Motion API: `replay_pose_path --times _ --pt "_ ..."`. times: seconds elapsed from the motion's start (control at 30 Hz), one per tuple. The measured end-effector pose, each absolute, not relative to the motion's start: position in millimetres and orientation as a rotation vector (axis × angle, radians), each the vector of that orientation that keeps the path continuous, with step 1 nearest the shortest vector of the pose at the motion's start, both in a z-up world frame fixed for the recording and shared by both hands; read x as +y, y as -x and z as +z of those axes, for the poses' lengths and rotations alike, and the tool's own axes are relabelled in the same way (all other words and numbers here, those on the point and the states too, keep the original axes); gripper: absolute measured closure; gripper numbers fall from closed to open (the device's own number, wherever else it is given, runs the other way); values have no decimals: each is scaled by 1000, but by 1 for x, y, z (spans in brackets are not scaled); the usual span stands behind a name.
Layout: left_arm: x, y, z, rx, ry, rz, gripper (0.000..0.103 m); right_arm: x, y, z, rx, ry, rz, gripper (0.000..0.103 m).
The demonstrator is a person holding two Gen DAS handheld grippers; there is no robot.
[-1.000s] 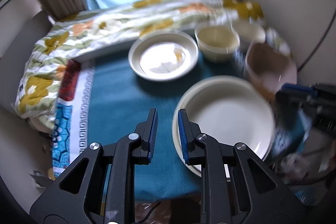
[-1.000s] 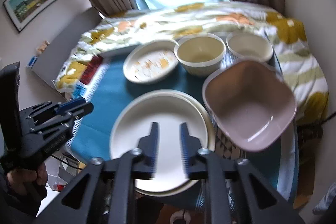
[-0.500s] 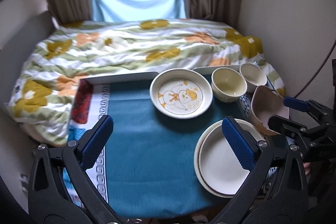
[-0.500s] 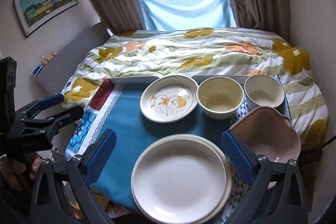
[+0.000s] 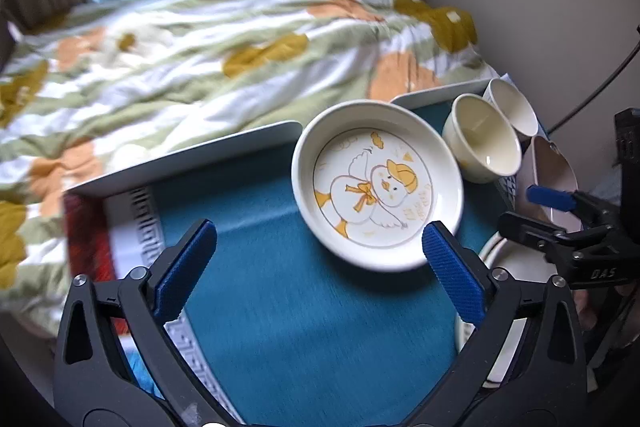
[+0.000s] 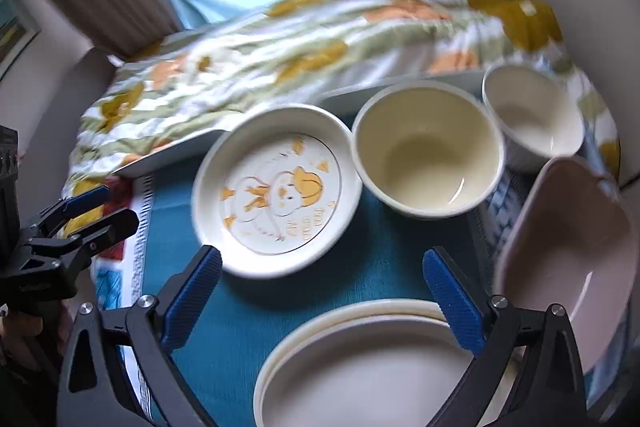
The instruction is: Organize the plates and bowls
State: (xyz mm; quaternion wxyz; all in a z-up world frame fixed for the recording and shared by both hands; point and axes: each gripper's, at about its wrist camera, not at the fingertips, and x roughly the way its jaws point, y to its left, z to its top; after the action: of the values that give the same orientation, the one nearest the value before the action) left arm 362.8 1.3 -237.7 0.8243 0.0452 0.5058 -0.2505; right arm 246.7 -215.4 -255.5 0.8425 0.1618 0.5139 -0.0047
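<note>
A white duck-print plate point(image 5: 378, 183) point(image 6: 276, 189) lies on the teal cloth point(image 5: 280, 291). Right of it stand a cream bowl point(image 5: 482, 139) point(image 6: 428, 151) and a smaller white bowl point(image 5: 514, 107) point(image 6: 532, 115). A pink squarish bowl point(image 6: 560, 255) point(image 5: 550, 171) sits at the right. Two stacked cream plates point(image 6: 360, 371) point(image 5: 504, 267) lie at the near edge. My left gripper point(image 5: 318, 269) is open and empty, just short of the duck plate. My right gripper point(image 6: 320, 291) is open and empty above the stacked plates, and it also shows in the left wrist view point(image 5: 536, 211).
A flowered quilt point(image 5: 224, 39) covers the bed behind the table. A white tray edge point(image 5: 192, 155) runs along the cloth's far side. A patterned mat point(image 5: 132, 227) lies at the cloth's left. Curtains and a wall close in at the back and right.
Both grippers went from nearly shut to wide open, then moved forward and down toward the dishes; the duck plate and bowls now look larger and closer.
</note>
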Motion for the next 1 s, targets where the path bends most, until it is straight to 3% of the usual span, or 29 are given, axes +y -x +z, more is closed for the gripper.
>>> replay_pose_path --times 0.1,0.17,0.23,0.33,0.47,0.6,0.67,0.73,1.0 --pt "-3 -391 -260 1104 -101 -586 11 -218 -260 -274 1098 -409 -55 3" --pt "-8 -408 -274 1137 -102 -622 18 -220 -268 -284 1096 -450 -78 10" --pt "-14 -421 -288 1162 -107 -655 29 -218 -273 -291 1102 -467 -90 28" --pt "-20 -434 -305 1203 -113 -687 42 -217 -281 -304 1122 -485 -112 44" --pt "-25 -437 -316 1227 -103 -715 49 -223 -284 -314 1119 -521 -139 51" --pt "-30 -439 -323 1241 -117 -724 60 -228 -285 -315 1108 -520 -143 68" --pt "-31 -438 -323 1235 -125 -726 70 -228 -287 -315 1106 -511 -143 71" --pt "-33 -437 -324 1233 -145 -727 81 -226 -288 -315 1108 -506 -135 86" --pt "-35 -435 -323 1219 -172 -714 83 -227 -287 -318 1107 -508 -144 88"
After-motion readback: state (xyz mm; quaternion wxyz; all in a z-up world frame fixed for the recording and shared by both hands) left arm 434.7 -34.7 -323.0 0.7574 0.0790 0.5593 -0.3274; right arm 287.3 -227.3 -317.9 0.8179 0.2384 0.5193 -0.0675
